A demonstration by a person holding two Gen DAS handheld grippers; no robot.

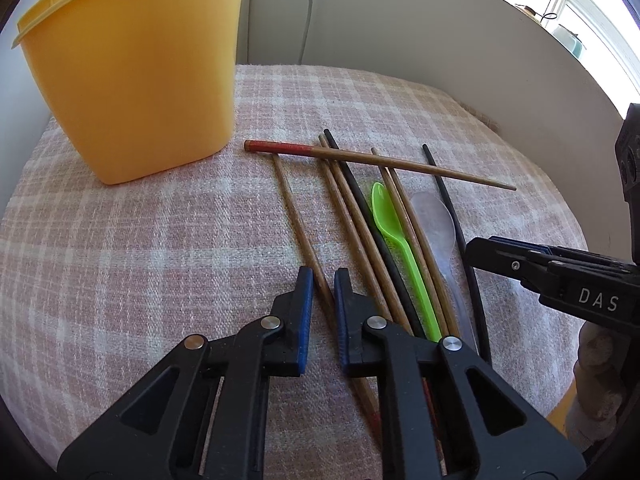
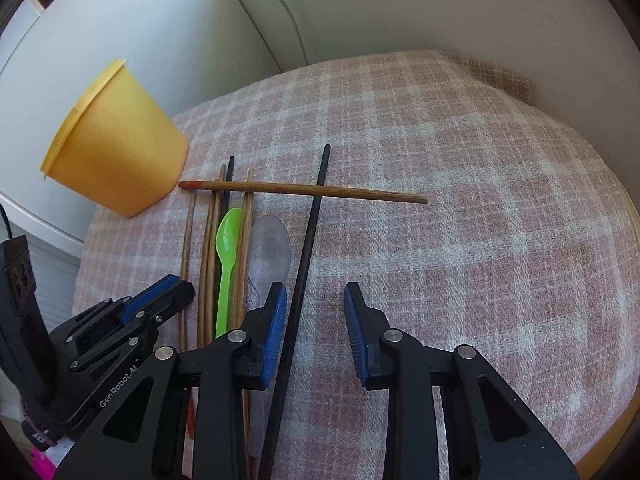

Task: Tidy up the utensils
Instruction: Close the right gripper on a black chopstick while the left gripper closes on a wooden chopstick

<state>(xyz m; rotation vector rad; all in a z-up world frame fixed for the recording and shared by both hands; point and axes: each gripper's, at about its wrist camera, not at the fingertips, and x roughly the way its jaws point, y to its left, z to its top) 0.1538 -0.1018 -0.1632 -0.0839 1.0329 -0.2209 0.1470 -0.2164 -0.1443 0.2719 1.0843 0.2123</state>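
Several wooden and black chopsticks, a green spoon (image 1: 396, 236) (image 2: 226, 248) and a clear spoon (image 1: 438, 220) (image 2: 270, 248) lie side by side on a pink plaid cloth (image 1: 140, 240). One red-ended chopstick (image 1: 380, 162) (image 2: 304, 191) lies across them. My left gripper (image 1: 323, 278) (image 2: 188, 288) is down at the cloth, its jaws nearly together on the leftmost wooden chopstick (image 1: 296, 220) (image 2: 185, 240). My right gripper (image 2: 316, 292) (image 1: 470, 250) is open. The rightmost black chopstick (image 2: 312, 232) (image 1: 452, 208) runs between its fingers, beside the left pad.
A yellow plastic container (image 1: 132, 80) (image 2: 120, 152) stands upright at the far left of the cloth, close to the chopsticks' far ends. White walls rise behind the table. The cloth's right half (image 2: 480, 200) holds nothing. The table's rounded edge (image 2: 630, 240) shows at far right.
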